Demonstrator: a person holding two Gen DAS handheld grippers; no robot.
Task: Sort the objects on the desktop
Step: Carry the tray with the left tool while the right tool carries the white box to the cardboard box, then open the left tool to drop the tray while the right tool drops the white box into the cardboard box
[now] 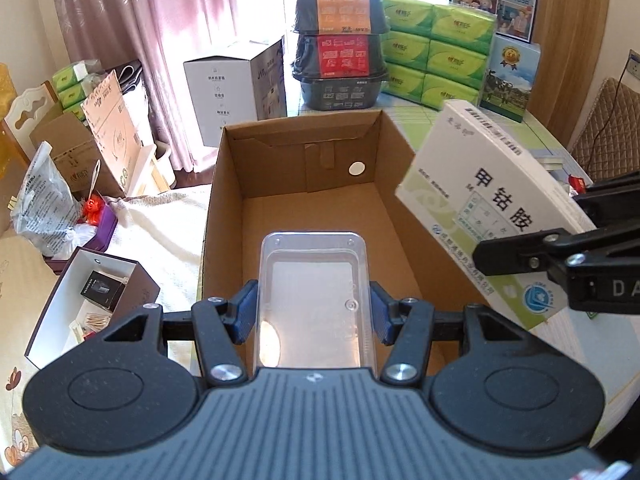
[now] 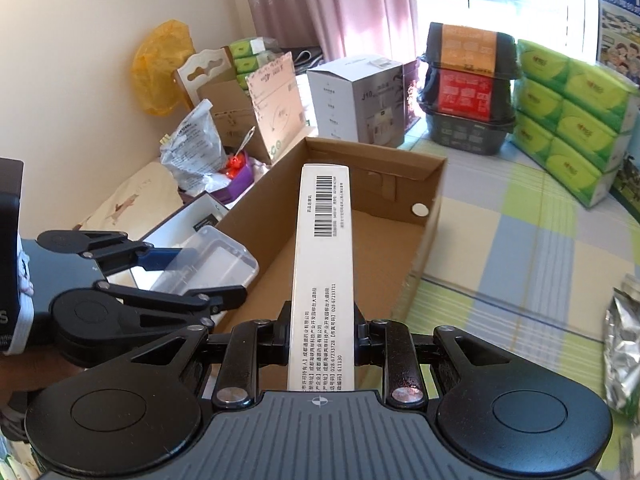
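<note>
Your left gripper [image 1: 314,312] is pinching a clear plastic container [image 1: 314,296] across its width, the blue pads [image 1: 246,312] pressed against its two long walls, and it hangs over the near end of the open cardboard box [image 1: 228,200]. The container looks empty, so it should be very light — but the walls are thin, smooth and springy, so they may bow under a hard squeeze and could slide on the pads. You hold it near one end, and the far end juts out unsupported; keep it level and lower it flat onto the box floor before you ease off.

To the right, your right gripper [image 2: 322,338] is clamped on a white medicine carton [image 2: 324,264] by its broad faces, narrow barcode edge up, the carton reaching forward over the box's near wall. In the left wrist view the same carton [image 1: 480,200] sits tilted above the box's right wall. Paperboard like this is light and fairly stiff on its edges, though the broad faces will likely dent if squeezed hard. The grip is at the near end, so the long free end has leverage — expect it to droop or twist if you swing fast. There is bare floor in the box beside the container for it
</note>
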